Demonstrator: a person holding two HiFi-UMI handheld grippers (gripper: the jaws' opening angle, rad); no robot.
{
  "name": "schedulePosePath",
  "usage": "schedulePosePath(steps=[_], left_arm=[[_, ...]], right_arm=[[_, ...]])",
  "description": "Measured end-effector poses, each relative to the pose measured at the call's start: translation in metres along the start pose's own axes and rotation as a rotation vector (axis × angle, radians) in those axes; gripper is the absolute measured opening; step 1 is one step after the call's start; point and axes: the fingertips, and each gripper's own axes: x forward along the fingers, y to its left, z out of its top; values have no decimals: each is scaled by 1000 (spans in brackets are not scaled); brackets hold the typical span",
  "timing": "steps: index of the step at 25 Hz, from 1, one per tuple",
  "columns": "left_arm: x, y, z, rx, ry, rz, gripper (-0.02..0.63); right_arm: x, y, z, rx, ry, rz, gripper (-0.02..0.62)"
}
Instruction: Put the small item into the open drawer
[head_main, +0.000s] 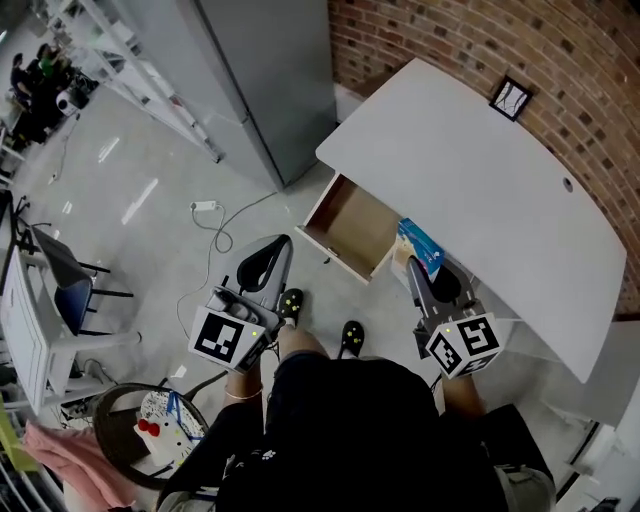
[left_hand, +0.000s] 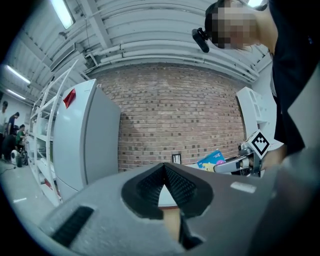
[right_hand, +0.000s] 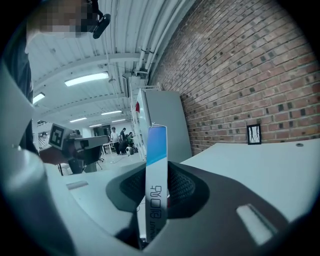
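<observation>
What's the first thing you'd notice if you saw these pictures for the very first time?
The blue and white box catches the eye first, pinched in the right gripper close to the open drawer. That drawer sticks out of a big white desk set against a red brick wall, and its wooden inside looks bare. On the other side, the left gripper is shut with nothing in it.

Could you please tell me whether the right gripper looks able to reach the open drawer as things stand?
Probably yes: the right gripper, shut on the small box, is right beside the open drawer, with nothing visible between them.
</observation>
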Motion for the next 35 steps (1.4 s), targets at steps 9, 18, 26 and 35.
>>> schedulePosePath(steps=[9,18,26,35], left_arm=[[32,24,-12,-20,27,-96,-5],[54,67,-20,-39,49,-196,-5],[72,107,-34,-43,76,-289,-5],[90,162,-46,-51,109,-411,-5]], right_arm=[[18,-12,-14,9,48,-98,92],[52,-5,-17,19,67,-196,92],[82,4,-34,66,105,-300,92],[122,9,-39,72,116,-446,92]])
